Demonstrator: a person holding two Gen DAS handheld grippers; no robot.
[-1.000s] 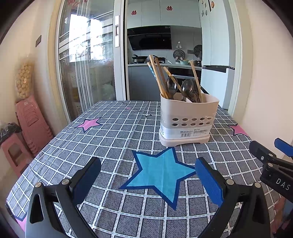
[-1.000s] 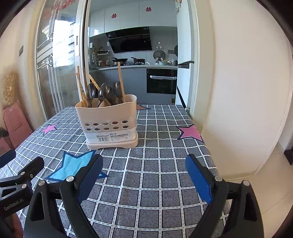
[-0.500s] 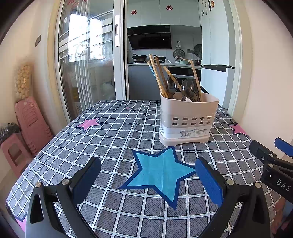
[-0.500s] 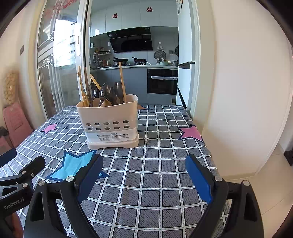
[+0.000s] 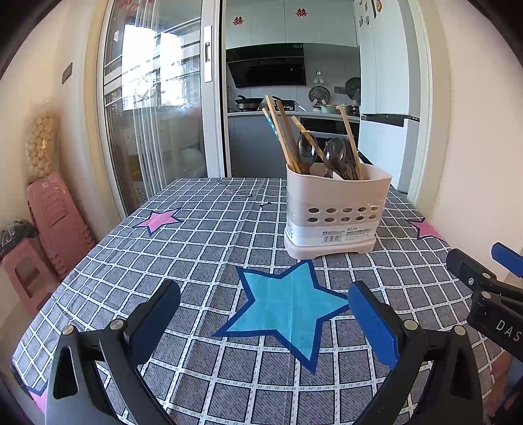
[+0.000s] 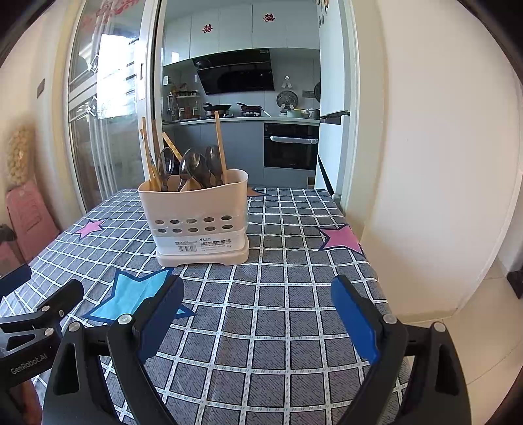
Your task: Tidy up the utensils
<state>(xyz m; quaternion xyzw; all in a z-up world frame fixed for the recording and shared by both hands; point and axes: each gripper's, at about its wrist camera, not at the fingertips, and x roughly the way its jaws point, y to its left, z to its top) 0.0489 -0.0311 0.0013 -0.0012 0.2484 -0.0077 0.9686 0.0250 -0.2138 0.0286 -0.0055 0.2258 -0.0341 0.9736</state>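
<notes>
- Both your left gripper (image 5: 263, 322) and right gripper (image 6: 256, 314) gape wide, empty.
- Spoons (image 6: 196, 166) look slick, stiff; pinch the necks.
- Chopsticks (image 5: 278, 130) look light; grip mid-shaft.

Left gripper (image 6: 19, 327) body: "GenRobot.AI". Right gripper (image 5: 490, 294) body: "DAS", rest cut off. Utensil holder (image 5: 336, 209) sticker: barcode, print too small. Red double-happiness signs (image 5: 300, 13) on cupboards behind holder.

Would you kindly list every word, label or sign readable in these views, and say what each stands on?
"DAS": on the right gripper body, cut off at the frame edge.
"GenRobot.AI": on the left gripper body.
Red double-happiness signs "囍": on the kitchen cabinets.
Barcode label on the utensil holder: print too small to read.
Red lettering on the glass door: cut off, unreadable.
</notes>
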